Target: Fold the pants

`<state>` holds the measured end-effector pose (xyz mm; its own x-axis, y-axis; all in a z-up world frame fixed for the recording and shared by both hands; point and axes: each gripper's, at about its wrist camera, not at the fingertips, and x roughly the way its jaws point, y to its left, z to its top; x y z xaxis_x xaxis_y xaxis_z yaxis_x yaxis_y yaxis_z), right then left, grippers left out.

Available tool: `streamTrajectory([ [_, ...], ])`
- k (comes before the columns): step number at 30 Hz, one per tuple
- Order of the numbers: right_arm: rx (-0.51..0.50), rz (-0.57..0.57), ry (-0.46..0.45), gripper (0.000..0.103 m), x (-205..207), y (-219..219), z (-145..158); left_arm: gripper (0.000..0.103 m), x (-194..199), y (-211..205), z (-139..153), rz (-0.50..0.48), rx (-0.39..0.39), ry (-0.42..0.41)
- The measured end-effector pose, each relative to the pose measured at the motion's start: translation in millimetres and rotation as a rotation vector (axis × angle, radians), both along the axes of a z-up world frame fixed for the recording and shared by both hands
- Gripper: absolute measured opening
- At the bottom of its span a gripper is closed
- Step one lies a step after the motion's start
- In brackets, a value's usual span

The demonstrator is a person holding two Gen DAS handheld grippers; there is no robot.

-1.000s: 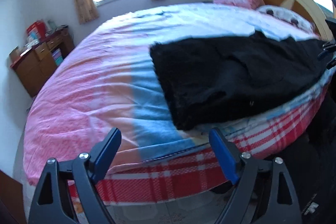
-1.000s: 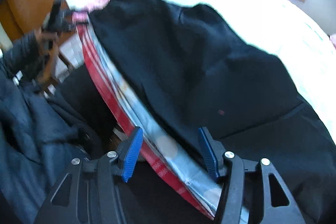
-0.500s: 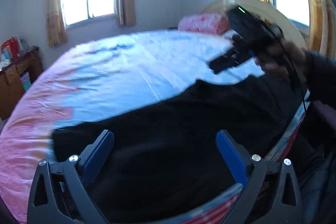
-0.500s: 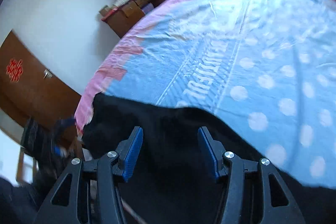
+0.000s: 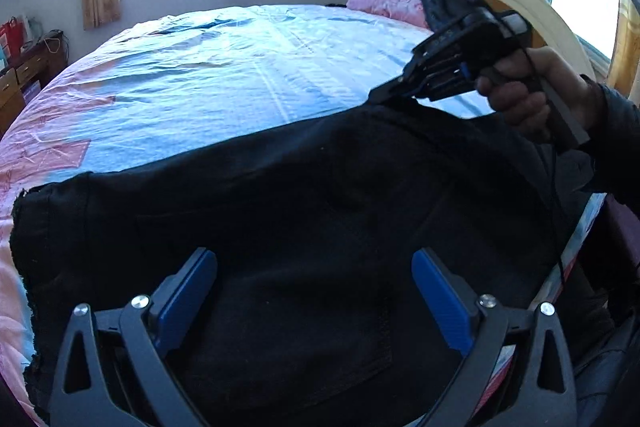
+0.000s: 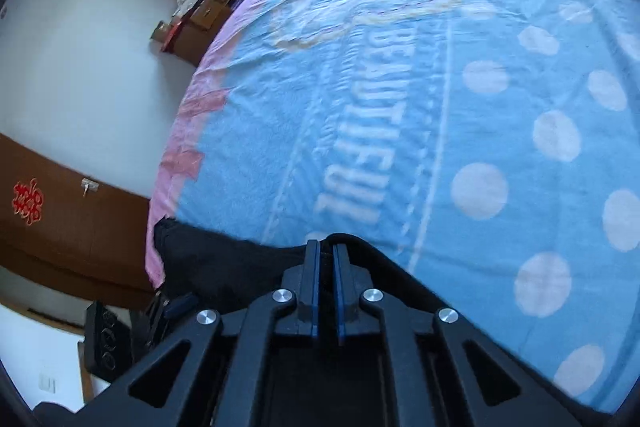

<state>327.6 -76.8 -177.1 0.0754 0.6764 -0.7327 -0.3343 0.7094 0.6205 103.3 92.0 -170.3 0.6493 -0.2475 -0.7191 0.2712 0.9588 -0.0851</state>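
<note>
Black pants [image 5: 304, 211] lie spread across the near edge of the bed [image 5: 240, 67]. My left gripper [image 5: 314, 291] hovers just above the pants with its blue pads wide apart and nothing between them. My right gripper [image 6: 325, 247] is shut on the far edge of the pants [image 6: 224, 267], pinching a small fold of black cloth. The left wrist view shows the right gripper [image 5: 390, 94] at the upper right with the cloth edge lifted at its tip, and the hand that holds it.
The bed carries a blue and pink sheet with white dots [image 6: 480, 131]. A pink pillow [image 5: 384, 3] and a curved headboard [image 5: 552, 15] are at the far right. A wooden dresser [image 6: 208, 15] stands by the wall, a brown door [image 6: 60, 227] to the left.
My right gripper has closed on the pants' far edge; it was open half a second ago. My left gripper has moved in over the pants and stays open.
</note>
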Motion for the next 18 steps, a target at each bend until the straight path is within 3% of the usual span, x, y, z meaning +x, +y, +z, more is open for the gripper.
streamTrajectory([
  [2, -0.016, 0.002, -0.001, 0.006, 5, 2, -11, 0.101, -1, -4, 1, 0.002, 0.022, -0.001],
  [5, 0.053, -0.017, 0.035, 0.007, 10, -6, -15, 0.101, -6, -8, 8, 0.001, 0.025, -0.004],
  [7, 0.041, -0.044, 0.004, 0.020, 7, -18, -6, 0.101, -10, -11, 14, -0.001, 0.006, -0.004],
  [8, 0.022, -0.073, -0.026, 0.037, 2, -30, 5, 0.101, -12, -13, 18, -0.005, -0.001, -0.011],
  [9, 0.024, -0.105, -0.051, 0.044, -5, -46, 18, 0.101, -15, -18, 24, -0.016, -0.008, -0.022],
  [12, 0.026, -0.175, -0.137, 0.044, -36, -101, 51, 0.101, -21, -44, 39, -0.078, -0.018, -0.053],
  [15, -0.034, -0.272, -0.220, 0.044, -85, -175, 78, 0.101, -20, -80, 44, -0.180, -0.031, -0.069],
  [18, -0.110, -0.446, -0.254, 0.045, -143, -269, 91, 0.101, -13, -122, 42, -0.294, -0.046, -0.061],
])
